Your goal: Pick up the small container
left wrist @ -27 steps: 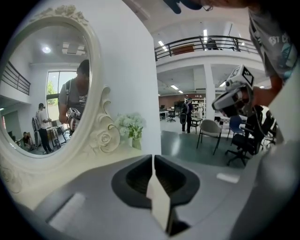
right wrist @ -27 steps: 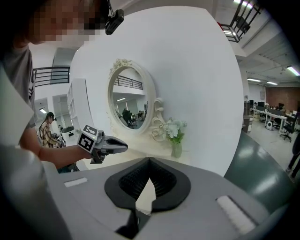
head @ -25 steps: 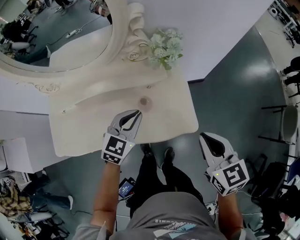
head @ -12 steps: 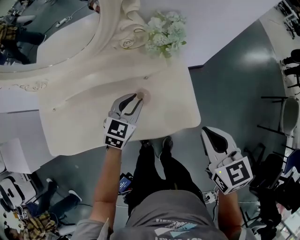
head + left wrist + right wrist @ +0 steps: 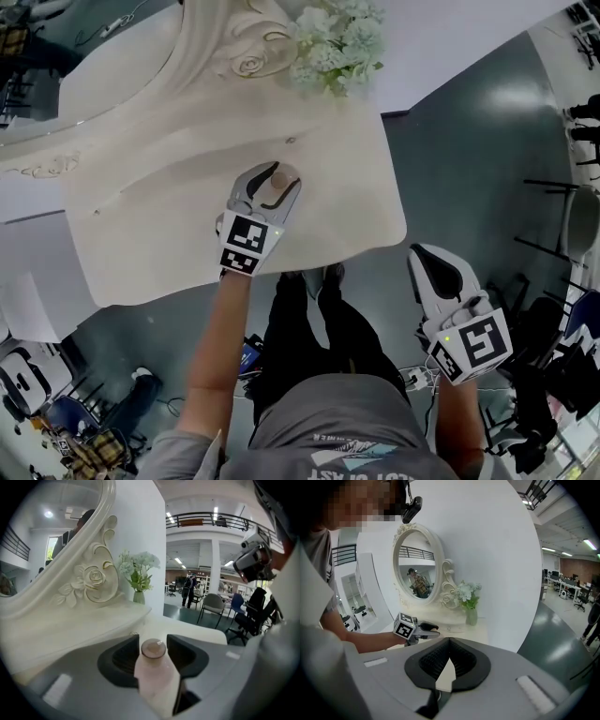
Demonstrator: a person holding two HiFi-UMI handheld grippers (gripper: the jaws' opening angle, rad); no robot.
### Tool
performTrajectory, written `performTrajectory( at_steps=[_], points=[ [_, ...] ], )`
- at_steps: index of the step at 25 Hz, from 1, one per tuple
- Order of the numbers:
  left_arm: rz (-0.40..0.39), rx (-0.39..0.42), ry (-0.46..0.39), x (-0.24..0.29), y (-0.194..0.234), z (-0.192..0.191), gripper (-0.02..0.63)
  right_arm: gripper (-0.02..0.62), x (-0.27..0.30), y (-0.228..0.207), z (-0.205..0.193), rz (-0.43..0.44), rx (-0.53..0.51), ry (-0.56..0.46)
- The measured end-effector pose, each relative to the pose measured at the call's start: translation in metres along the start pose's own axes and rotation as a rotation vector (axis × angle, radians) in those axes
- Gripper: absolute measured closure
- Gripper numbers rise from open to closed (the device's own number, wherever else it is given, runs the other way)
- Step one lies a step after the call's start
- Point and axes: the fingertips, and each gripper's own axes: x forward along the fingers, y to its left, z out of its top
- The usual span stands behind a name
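The small container (image 5: 281, 176), a pinkish jar with a round lid, stands on the cream dressing table (image 5: 141, 225). My left gripper (image 5: 274, 184) is reached over the table and its jaws are opening, one on each side of the jar. In the left gripper view the container (image 5: 153, 649) sits between the dark pads (image 5: 125, 654) with narrow gaps, so it is not squeezed. My right gripper (image 5: 429, 267) hangs off the table's right front corner over the floor. Its jaws (image 5: 450, 644) are shut on nothing. The right gripper view also catches the left gripper (image 5: 425, 629) from the side.
An oval mirror in an ornate cream frame (image 5: 225, 56) rises at the table's back. A vase of pale flowers (image 5: 337, 42) stands at the back right, behind the jar. The table's front edge (image 5: 309, 258) is near my legs. Grey floor and chairs lie to the right.
The left gripper has moved forward across the table to the jar, and its jaws have gone from shut to spread around it. The right gripper has stayed low at the right.
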Motion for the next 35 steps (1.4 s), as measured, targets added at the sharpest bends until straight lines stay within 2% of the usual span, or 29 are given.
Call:
performTrajectory(
  at_steps=[4, 7, 10, 16, 23, 35],
  points=[
    [-0.002, 0.014, 0.013, 0.010, 0.000, -0.007, 0.429, 0.595, 0.004, -0.001, -0.002, -0.001, 0.004, 0.009],
    [0.009, 0.050, -0.005, 0.013, 0.000, -0.010, 0.482, 0.595, 0.006, 0.000, -0.003, 0.001, 0.004, 0.013],
    [0.017, 0.050, -0.027, 0.014, 0.000, -0.010, 0.487, 0.595, 0.007, 0.000, -0.004, 0.004, 0.003, 0.016],
    [0.018, 0.088, 0.006, 0.009, -0.005, -0.005, 0.489, 0.595, 0.003, 0.003, 0.003, 0.010, -0.006, 0.001],
    [-0.001, 0.130, -0.018, -0.024, -0.013, 0.029, 0.489, 0.594, -0.008, 0.007, 0.016, 0.012, -0.021, -0.036],
    [0.006, 0.219, -0.042, -0.118, -0.027, 0.098, 0.489, 0.595, -0.038, 0.033, 0.056, 0.038, -0.072, -0.129]
  ],
)
